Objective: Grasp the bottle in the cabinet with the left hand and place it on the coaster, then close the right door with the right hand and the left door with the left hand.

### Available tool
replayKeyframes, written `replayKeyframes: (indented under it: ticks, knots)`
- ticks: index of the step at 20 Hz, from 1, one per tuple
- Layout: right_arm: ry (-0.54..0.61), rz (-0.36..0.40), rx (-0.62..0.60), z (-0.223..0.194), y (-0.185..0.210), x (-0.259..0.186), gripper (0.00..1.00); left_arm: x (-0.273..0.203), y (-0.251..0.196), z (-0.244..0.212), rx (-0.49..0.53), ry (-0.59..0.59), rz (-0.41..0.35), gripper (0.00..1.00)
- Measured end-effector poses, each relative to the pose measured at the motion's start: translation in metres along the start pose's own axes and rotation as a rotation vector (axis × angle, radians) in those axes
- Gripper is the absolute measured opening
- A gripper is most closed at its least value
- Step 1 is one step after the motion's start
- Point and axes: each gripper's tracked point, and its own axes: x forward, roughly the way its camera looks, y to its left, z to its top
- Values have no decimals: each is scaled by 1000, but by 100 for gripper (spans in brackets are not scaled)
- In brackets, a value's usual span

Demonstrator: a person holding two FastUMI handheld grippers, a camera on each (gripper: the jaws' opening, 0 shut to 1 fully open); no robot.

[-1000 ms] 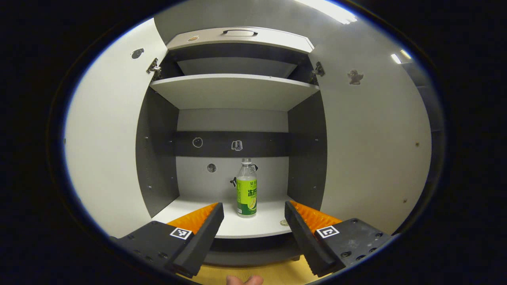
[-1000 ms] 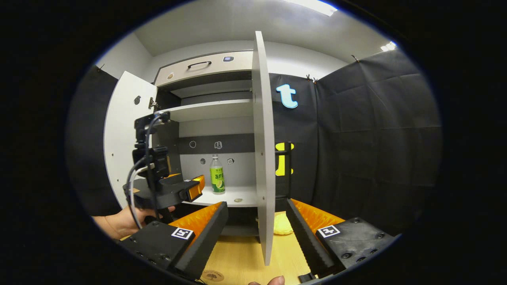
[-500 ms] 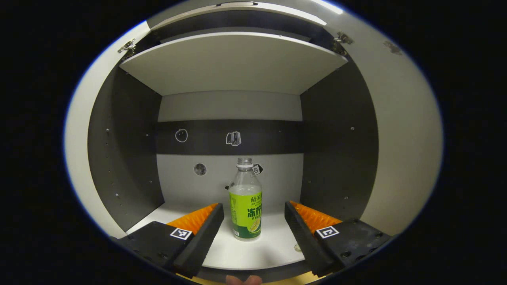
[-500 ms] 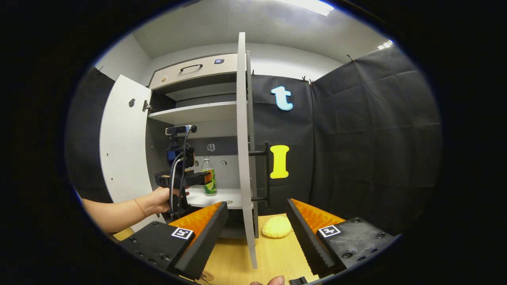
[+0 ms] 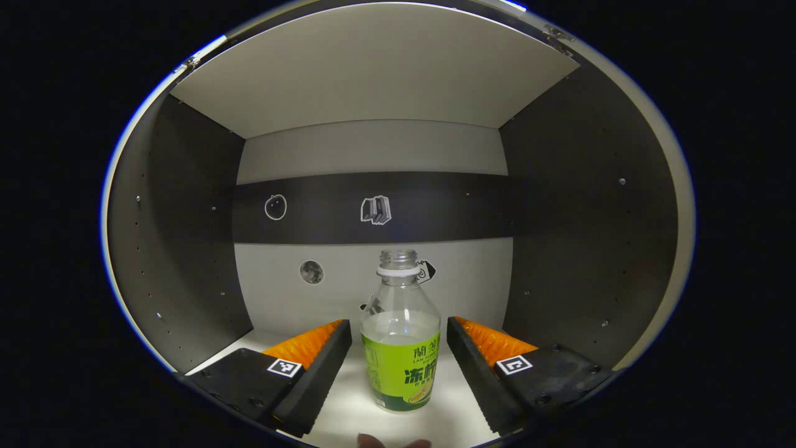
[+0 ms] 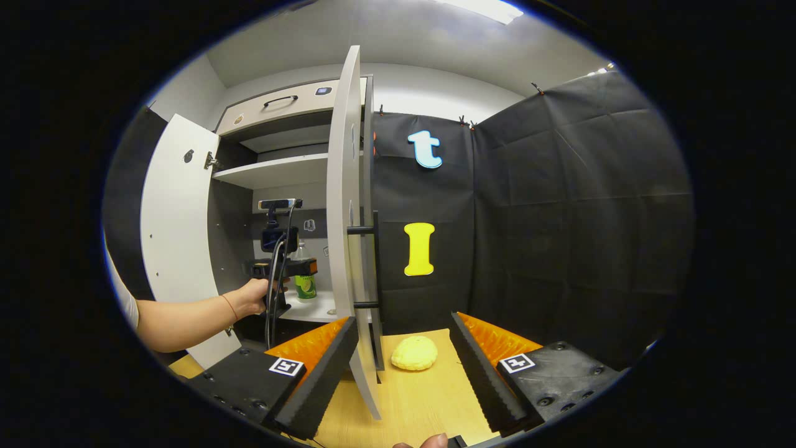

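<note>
In the right gripper view, the clear plastic bottle with the green label (image 6: 304,281) is half hidden behind the left gripper (image 6: 292,268), contact too small to judge. The open white right door (image 6: 343,205) hides the cabinet's right half.

Left tool (image 5: 399,361) fingers spread wide, right tool (image 6: 404,367) likewise agape

This was a staged recording booth rather than a lived-in home: black cloth (image 6: 559,205) hung in creased panels, clipped along its top edge, formed the wall right beside a plain white cabinet (image 6: 273,171). The cabinet stood on a bare wooden table (image 6: 416,398) (its shelves nearly empty, small stickers (image 5: 375,210) dotted on the back panel), under a plain white ceiling with strip lights (image 6: 482,9).
</note>
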Motion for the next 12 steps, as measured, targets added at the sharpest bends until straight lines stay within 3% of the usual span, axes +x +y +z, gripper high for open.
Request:
replayKeyframes:
  ticks: [2,3,7,12]
  knots:
    - [-1,-19,6,1,-8,-2,98,6,1,-4,6,8,2,95]
    - [-2,-25,10,1,-9,-2,98,6,0,-3,9,6,1,81]
    - [-10,-35,20,3,-10,-3,99,-3,-2,-1,-3,20,-20,79]
    - [-14,-15,36,4,-1,-7,99,-53,-2,27,-1,-27,-63,78]
